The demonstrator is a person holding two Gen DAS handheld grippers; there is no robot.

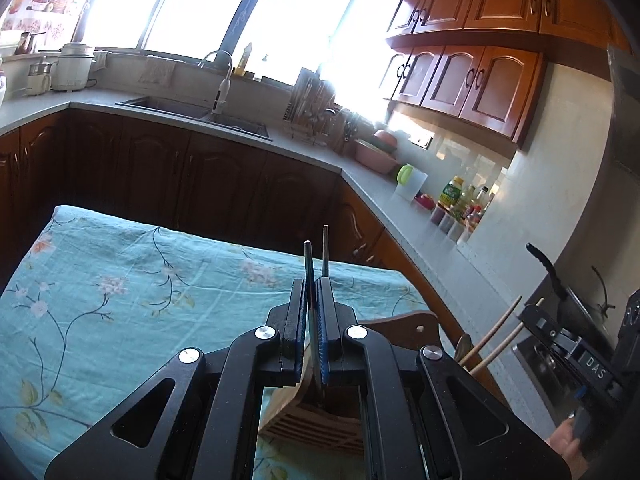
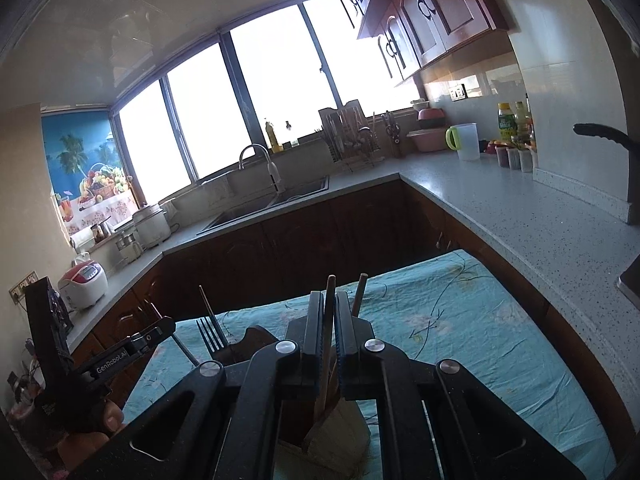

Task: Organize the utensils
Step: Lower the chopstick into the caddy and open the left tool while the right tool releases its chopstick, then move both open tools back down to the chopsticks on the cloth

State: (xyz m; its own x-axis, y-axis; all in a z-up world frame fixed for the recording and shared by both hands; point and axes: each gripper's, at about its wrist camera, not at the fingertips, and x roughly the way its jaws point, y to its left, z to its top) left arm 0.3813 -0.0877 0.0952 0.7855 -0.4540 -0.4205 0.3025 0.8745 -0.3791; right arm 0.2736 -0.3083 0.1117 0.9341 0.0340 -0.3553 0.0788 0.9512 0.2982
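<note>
1. Left wrist view: the left tongs [image 1: 313, 304] are clamped on thin dark metal chopsticks [image 1: 309, 268], whose tips stick up past the pads. Their lower ends drop toward a wooden holder [image 1: 316, 420] standing on the worktop [image 1: 100, 280] under a floral cloth. I'd judge these sticks light, stiff and slick; a grip near mid-length, as here, should keep them from swivelling.

2. Same view, at the right edge: the right tongs [image 1: 560, 344] are only partly seen, with pale wooden sticks [image 1: 496, 332] slanting beside them. Whether two metal sticks or one sit between the pads is hard to tell. The holder's slots are mostly hidden by the tool's body.

3. Right wrist view: the right tongs [image 2: 330, 312] are shut on a wooden stick, with a second one [image 2: 360, 292] just beside the right pad, outside the grip. Wood is light and less slippery, though it bends a little.

4. Same view: a fork [image 2: 212, 336] stands in the holder's [image 2: 340, 432] left part. The left tongs [image 2: 160, 334] show sidelong, pinching a thin rod; the holder's compartments are cut off below.
</note>
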